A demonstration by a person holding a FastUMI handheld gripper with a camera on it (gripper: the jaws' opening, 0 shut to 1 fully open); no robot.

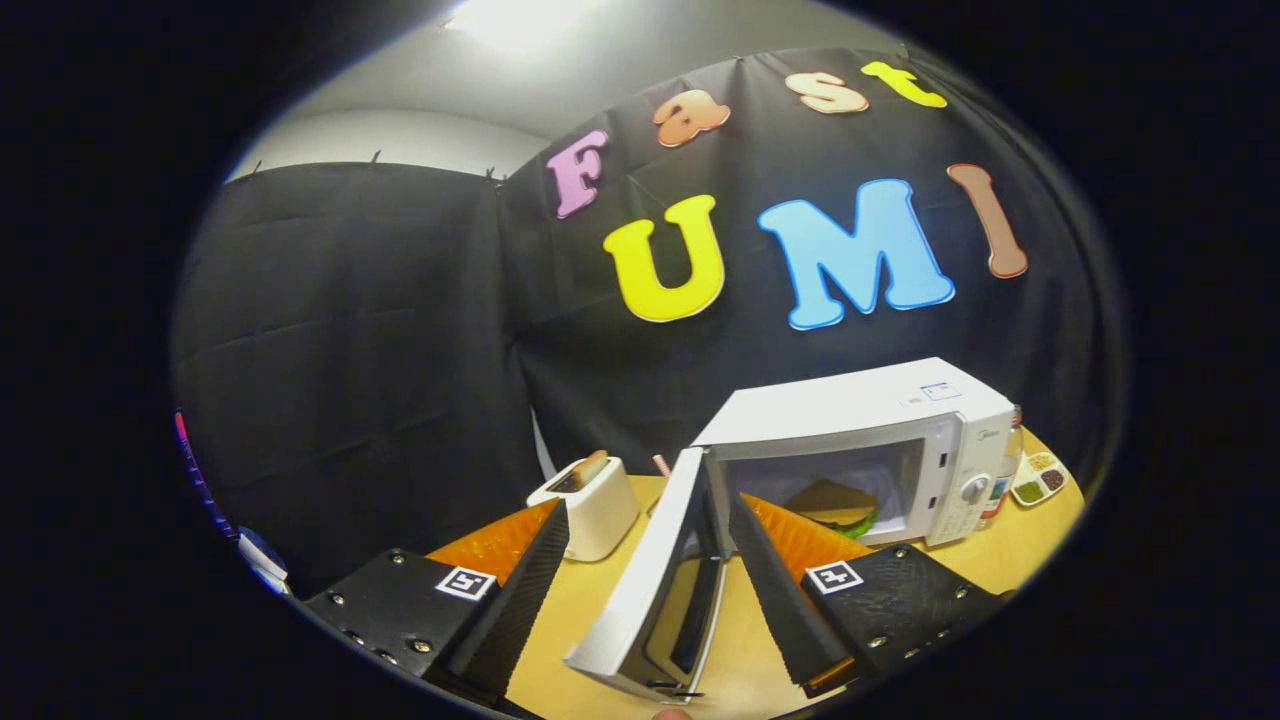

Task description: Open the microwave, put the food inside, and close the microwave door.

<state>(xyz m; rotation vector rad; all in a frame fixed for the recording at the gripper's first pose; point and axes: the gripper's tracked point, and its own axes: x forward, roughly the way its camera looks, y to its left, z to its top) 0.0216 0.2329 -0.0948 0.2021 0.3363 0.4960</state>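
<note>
A white microwave (880,420) stands on the wooden table (1010,560) beyond my fingers, a little to the right. Its door (650,580) is swung wide open toward me, and the door's free edge sits between my two fingers. Inside the cavity lies the food, a burger-like sandwich (832,505) with a green layer. My gripper (645,520) is open; the fingers stand on either side of the door without pressing on it, as far as I can see.
A white toaster (590,505) with bread in its slot stands left of the microwave. A small tray of condiments (1040,480) and a bottle (1005,470) sit to the microwave's right. Black cloth walls close the booth behind.
</note>
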